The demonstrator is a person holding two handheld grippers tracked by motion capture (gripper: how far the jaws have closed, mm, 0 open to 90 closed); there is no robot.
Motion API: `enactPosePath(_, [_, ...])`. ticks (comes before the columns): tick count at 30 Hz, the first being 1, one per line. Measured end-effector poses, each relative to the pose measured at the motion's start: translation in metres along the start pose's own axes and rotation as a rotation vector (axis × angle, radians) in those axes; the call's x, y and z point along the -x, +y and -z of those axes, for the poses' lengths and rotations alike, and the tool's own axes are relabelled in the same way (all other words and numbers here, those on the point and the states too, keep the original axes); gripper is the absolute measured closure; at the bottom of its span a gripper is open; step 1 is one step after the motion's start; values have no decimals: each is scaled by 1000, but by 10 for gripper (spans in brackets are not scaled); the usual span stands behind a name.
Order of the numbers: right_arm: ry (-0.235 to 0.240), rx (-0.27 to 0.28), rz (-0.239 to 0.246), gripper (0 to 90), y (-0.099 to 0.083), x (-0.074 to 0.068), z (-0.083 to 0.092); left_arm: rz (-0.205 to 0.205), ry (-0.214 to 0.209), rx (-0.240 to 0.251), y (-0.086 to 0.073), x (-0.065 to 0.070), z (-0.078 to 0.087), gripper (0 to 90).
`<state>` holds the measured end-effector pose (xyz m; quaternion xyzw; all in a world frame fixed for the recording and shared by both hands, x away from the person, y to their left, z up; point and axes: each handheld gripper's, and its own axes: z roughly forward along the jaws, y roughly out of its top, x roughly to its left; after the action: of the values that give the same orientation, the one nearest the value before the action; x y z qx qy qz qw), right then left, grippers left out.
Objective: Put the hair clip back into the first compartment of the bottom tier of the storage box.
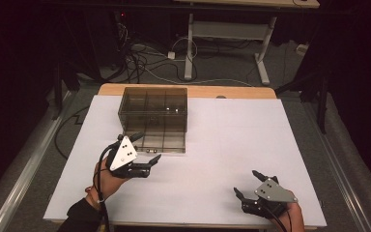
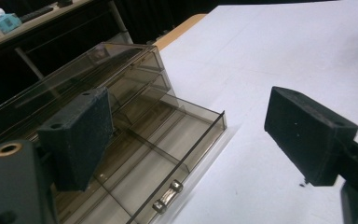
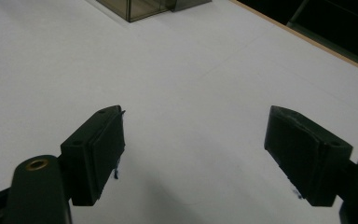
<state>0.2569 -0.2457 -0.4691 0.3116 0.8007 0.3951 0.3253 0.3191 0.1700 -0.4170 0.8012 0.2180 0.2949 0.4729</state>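
High view: a smoked clear drawer box (image 1: 153, 116) sits on the white surface (image 1: 232, 145) at about 11 o'clock from centre, its lowest drawer (image 1: 162, 145) pulled out toward the person. The left gripper (image 1: 147, 162) hovers just at the drawer's front edge, at 8 o'clock, fingers spread wide and empty. The right gripper (image 1: 246, 186) waits at 5 o'clock, well apart from the box, also wide open with nothing in it.

Left gripper view: the open drawer (image 2: 168, 154) shows its dividers and a small metal handle (image 2: 167, 196) at 6 o'clock, with one finger (image 2: 81, 135) over the drawer.

Right gripper view: both fingers (image 3: 100, 149) stand wide over bare surface (image 3: 186, 84), with the box corner (image 3: 135, 9) at 11 o'clock.

Risk: the light box could skid or tip if the left gripper pushes or pulls the drawer off-centre while nothing braces it.
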Motion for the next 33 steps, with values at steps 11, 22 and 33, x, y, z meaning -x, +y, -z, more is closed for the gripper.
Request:
enactPosePath(11, [3, -2, 4, 204, 0, -1, 0, -52, -31, 4, 7, 16, 3, 144])
enactPosePath(22, [1, 0, 2, 204, 1, -1, 0, -84, -58, 6, 8, 29, 3, 144])
enactPosePath(33, [5, -4, 3, 204, 1, -2, -1, -111, -78, -2, 0, 35, 6, 144])
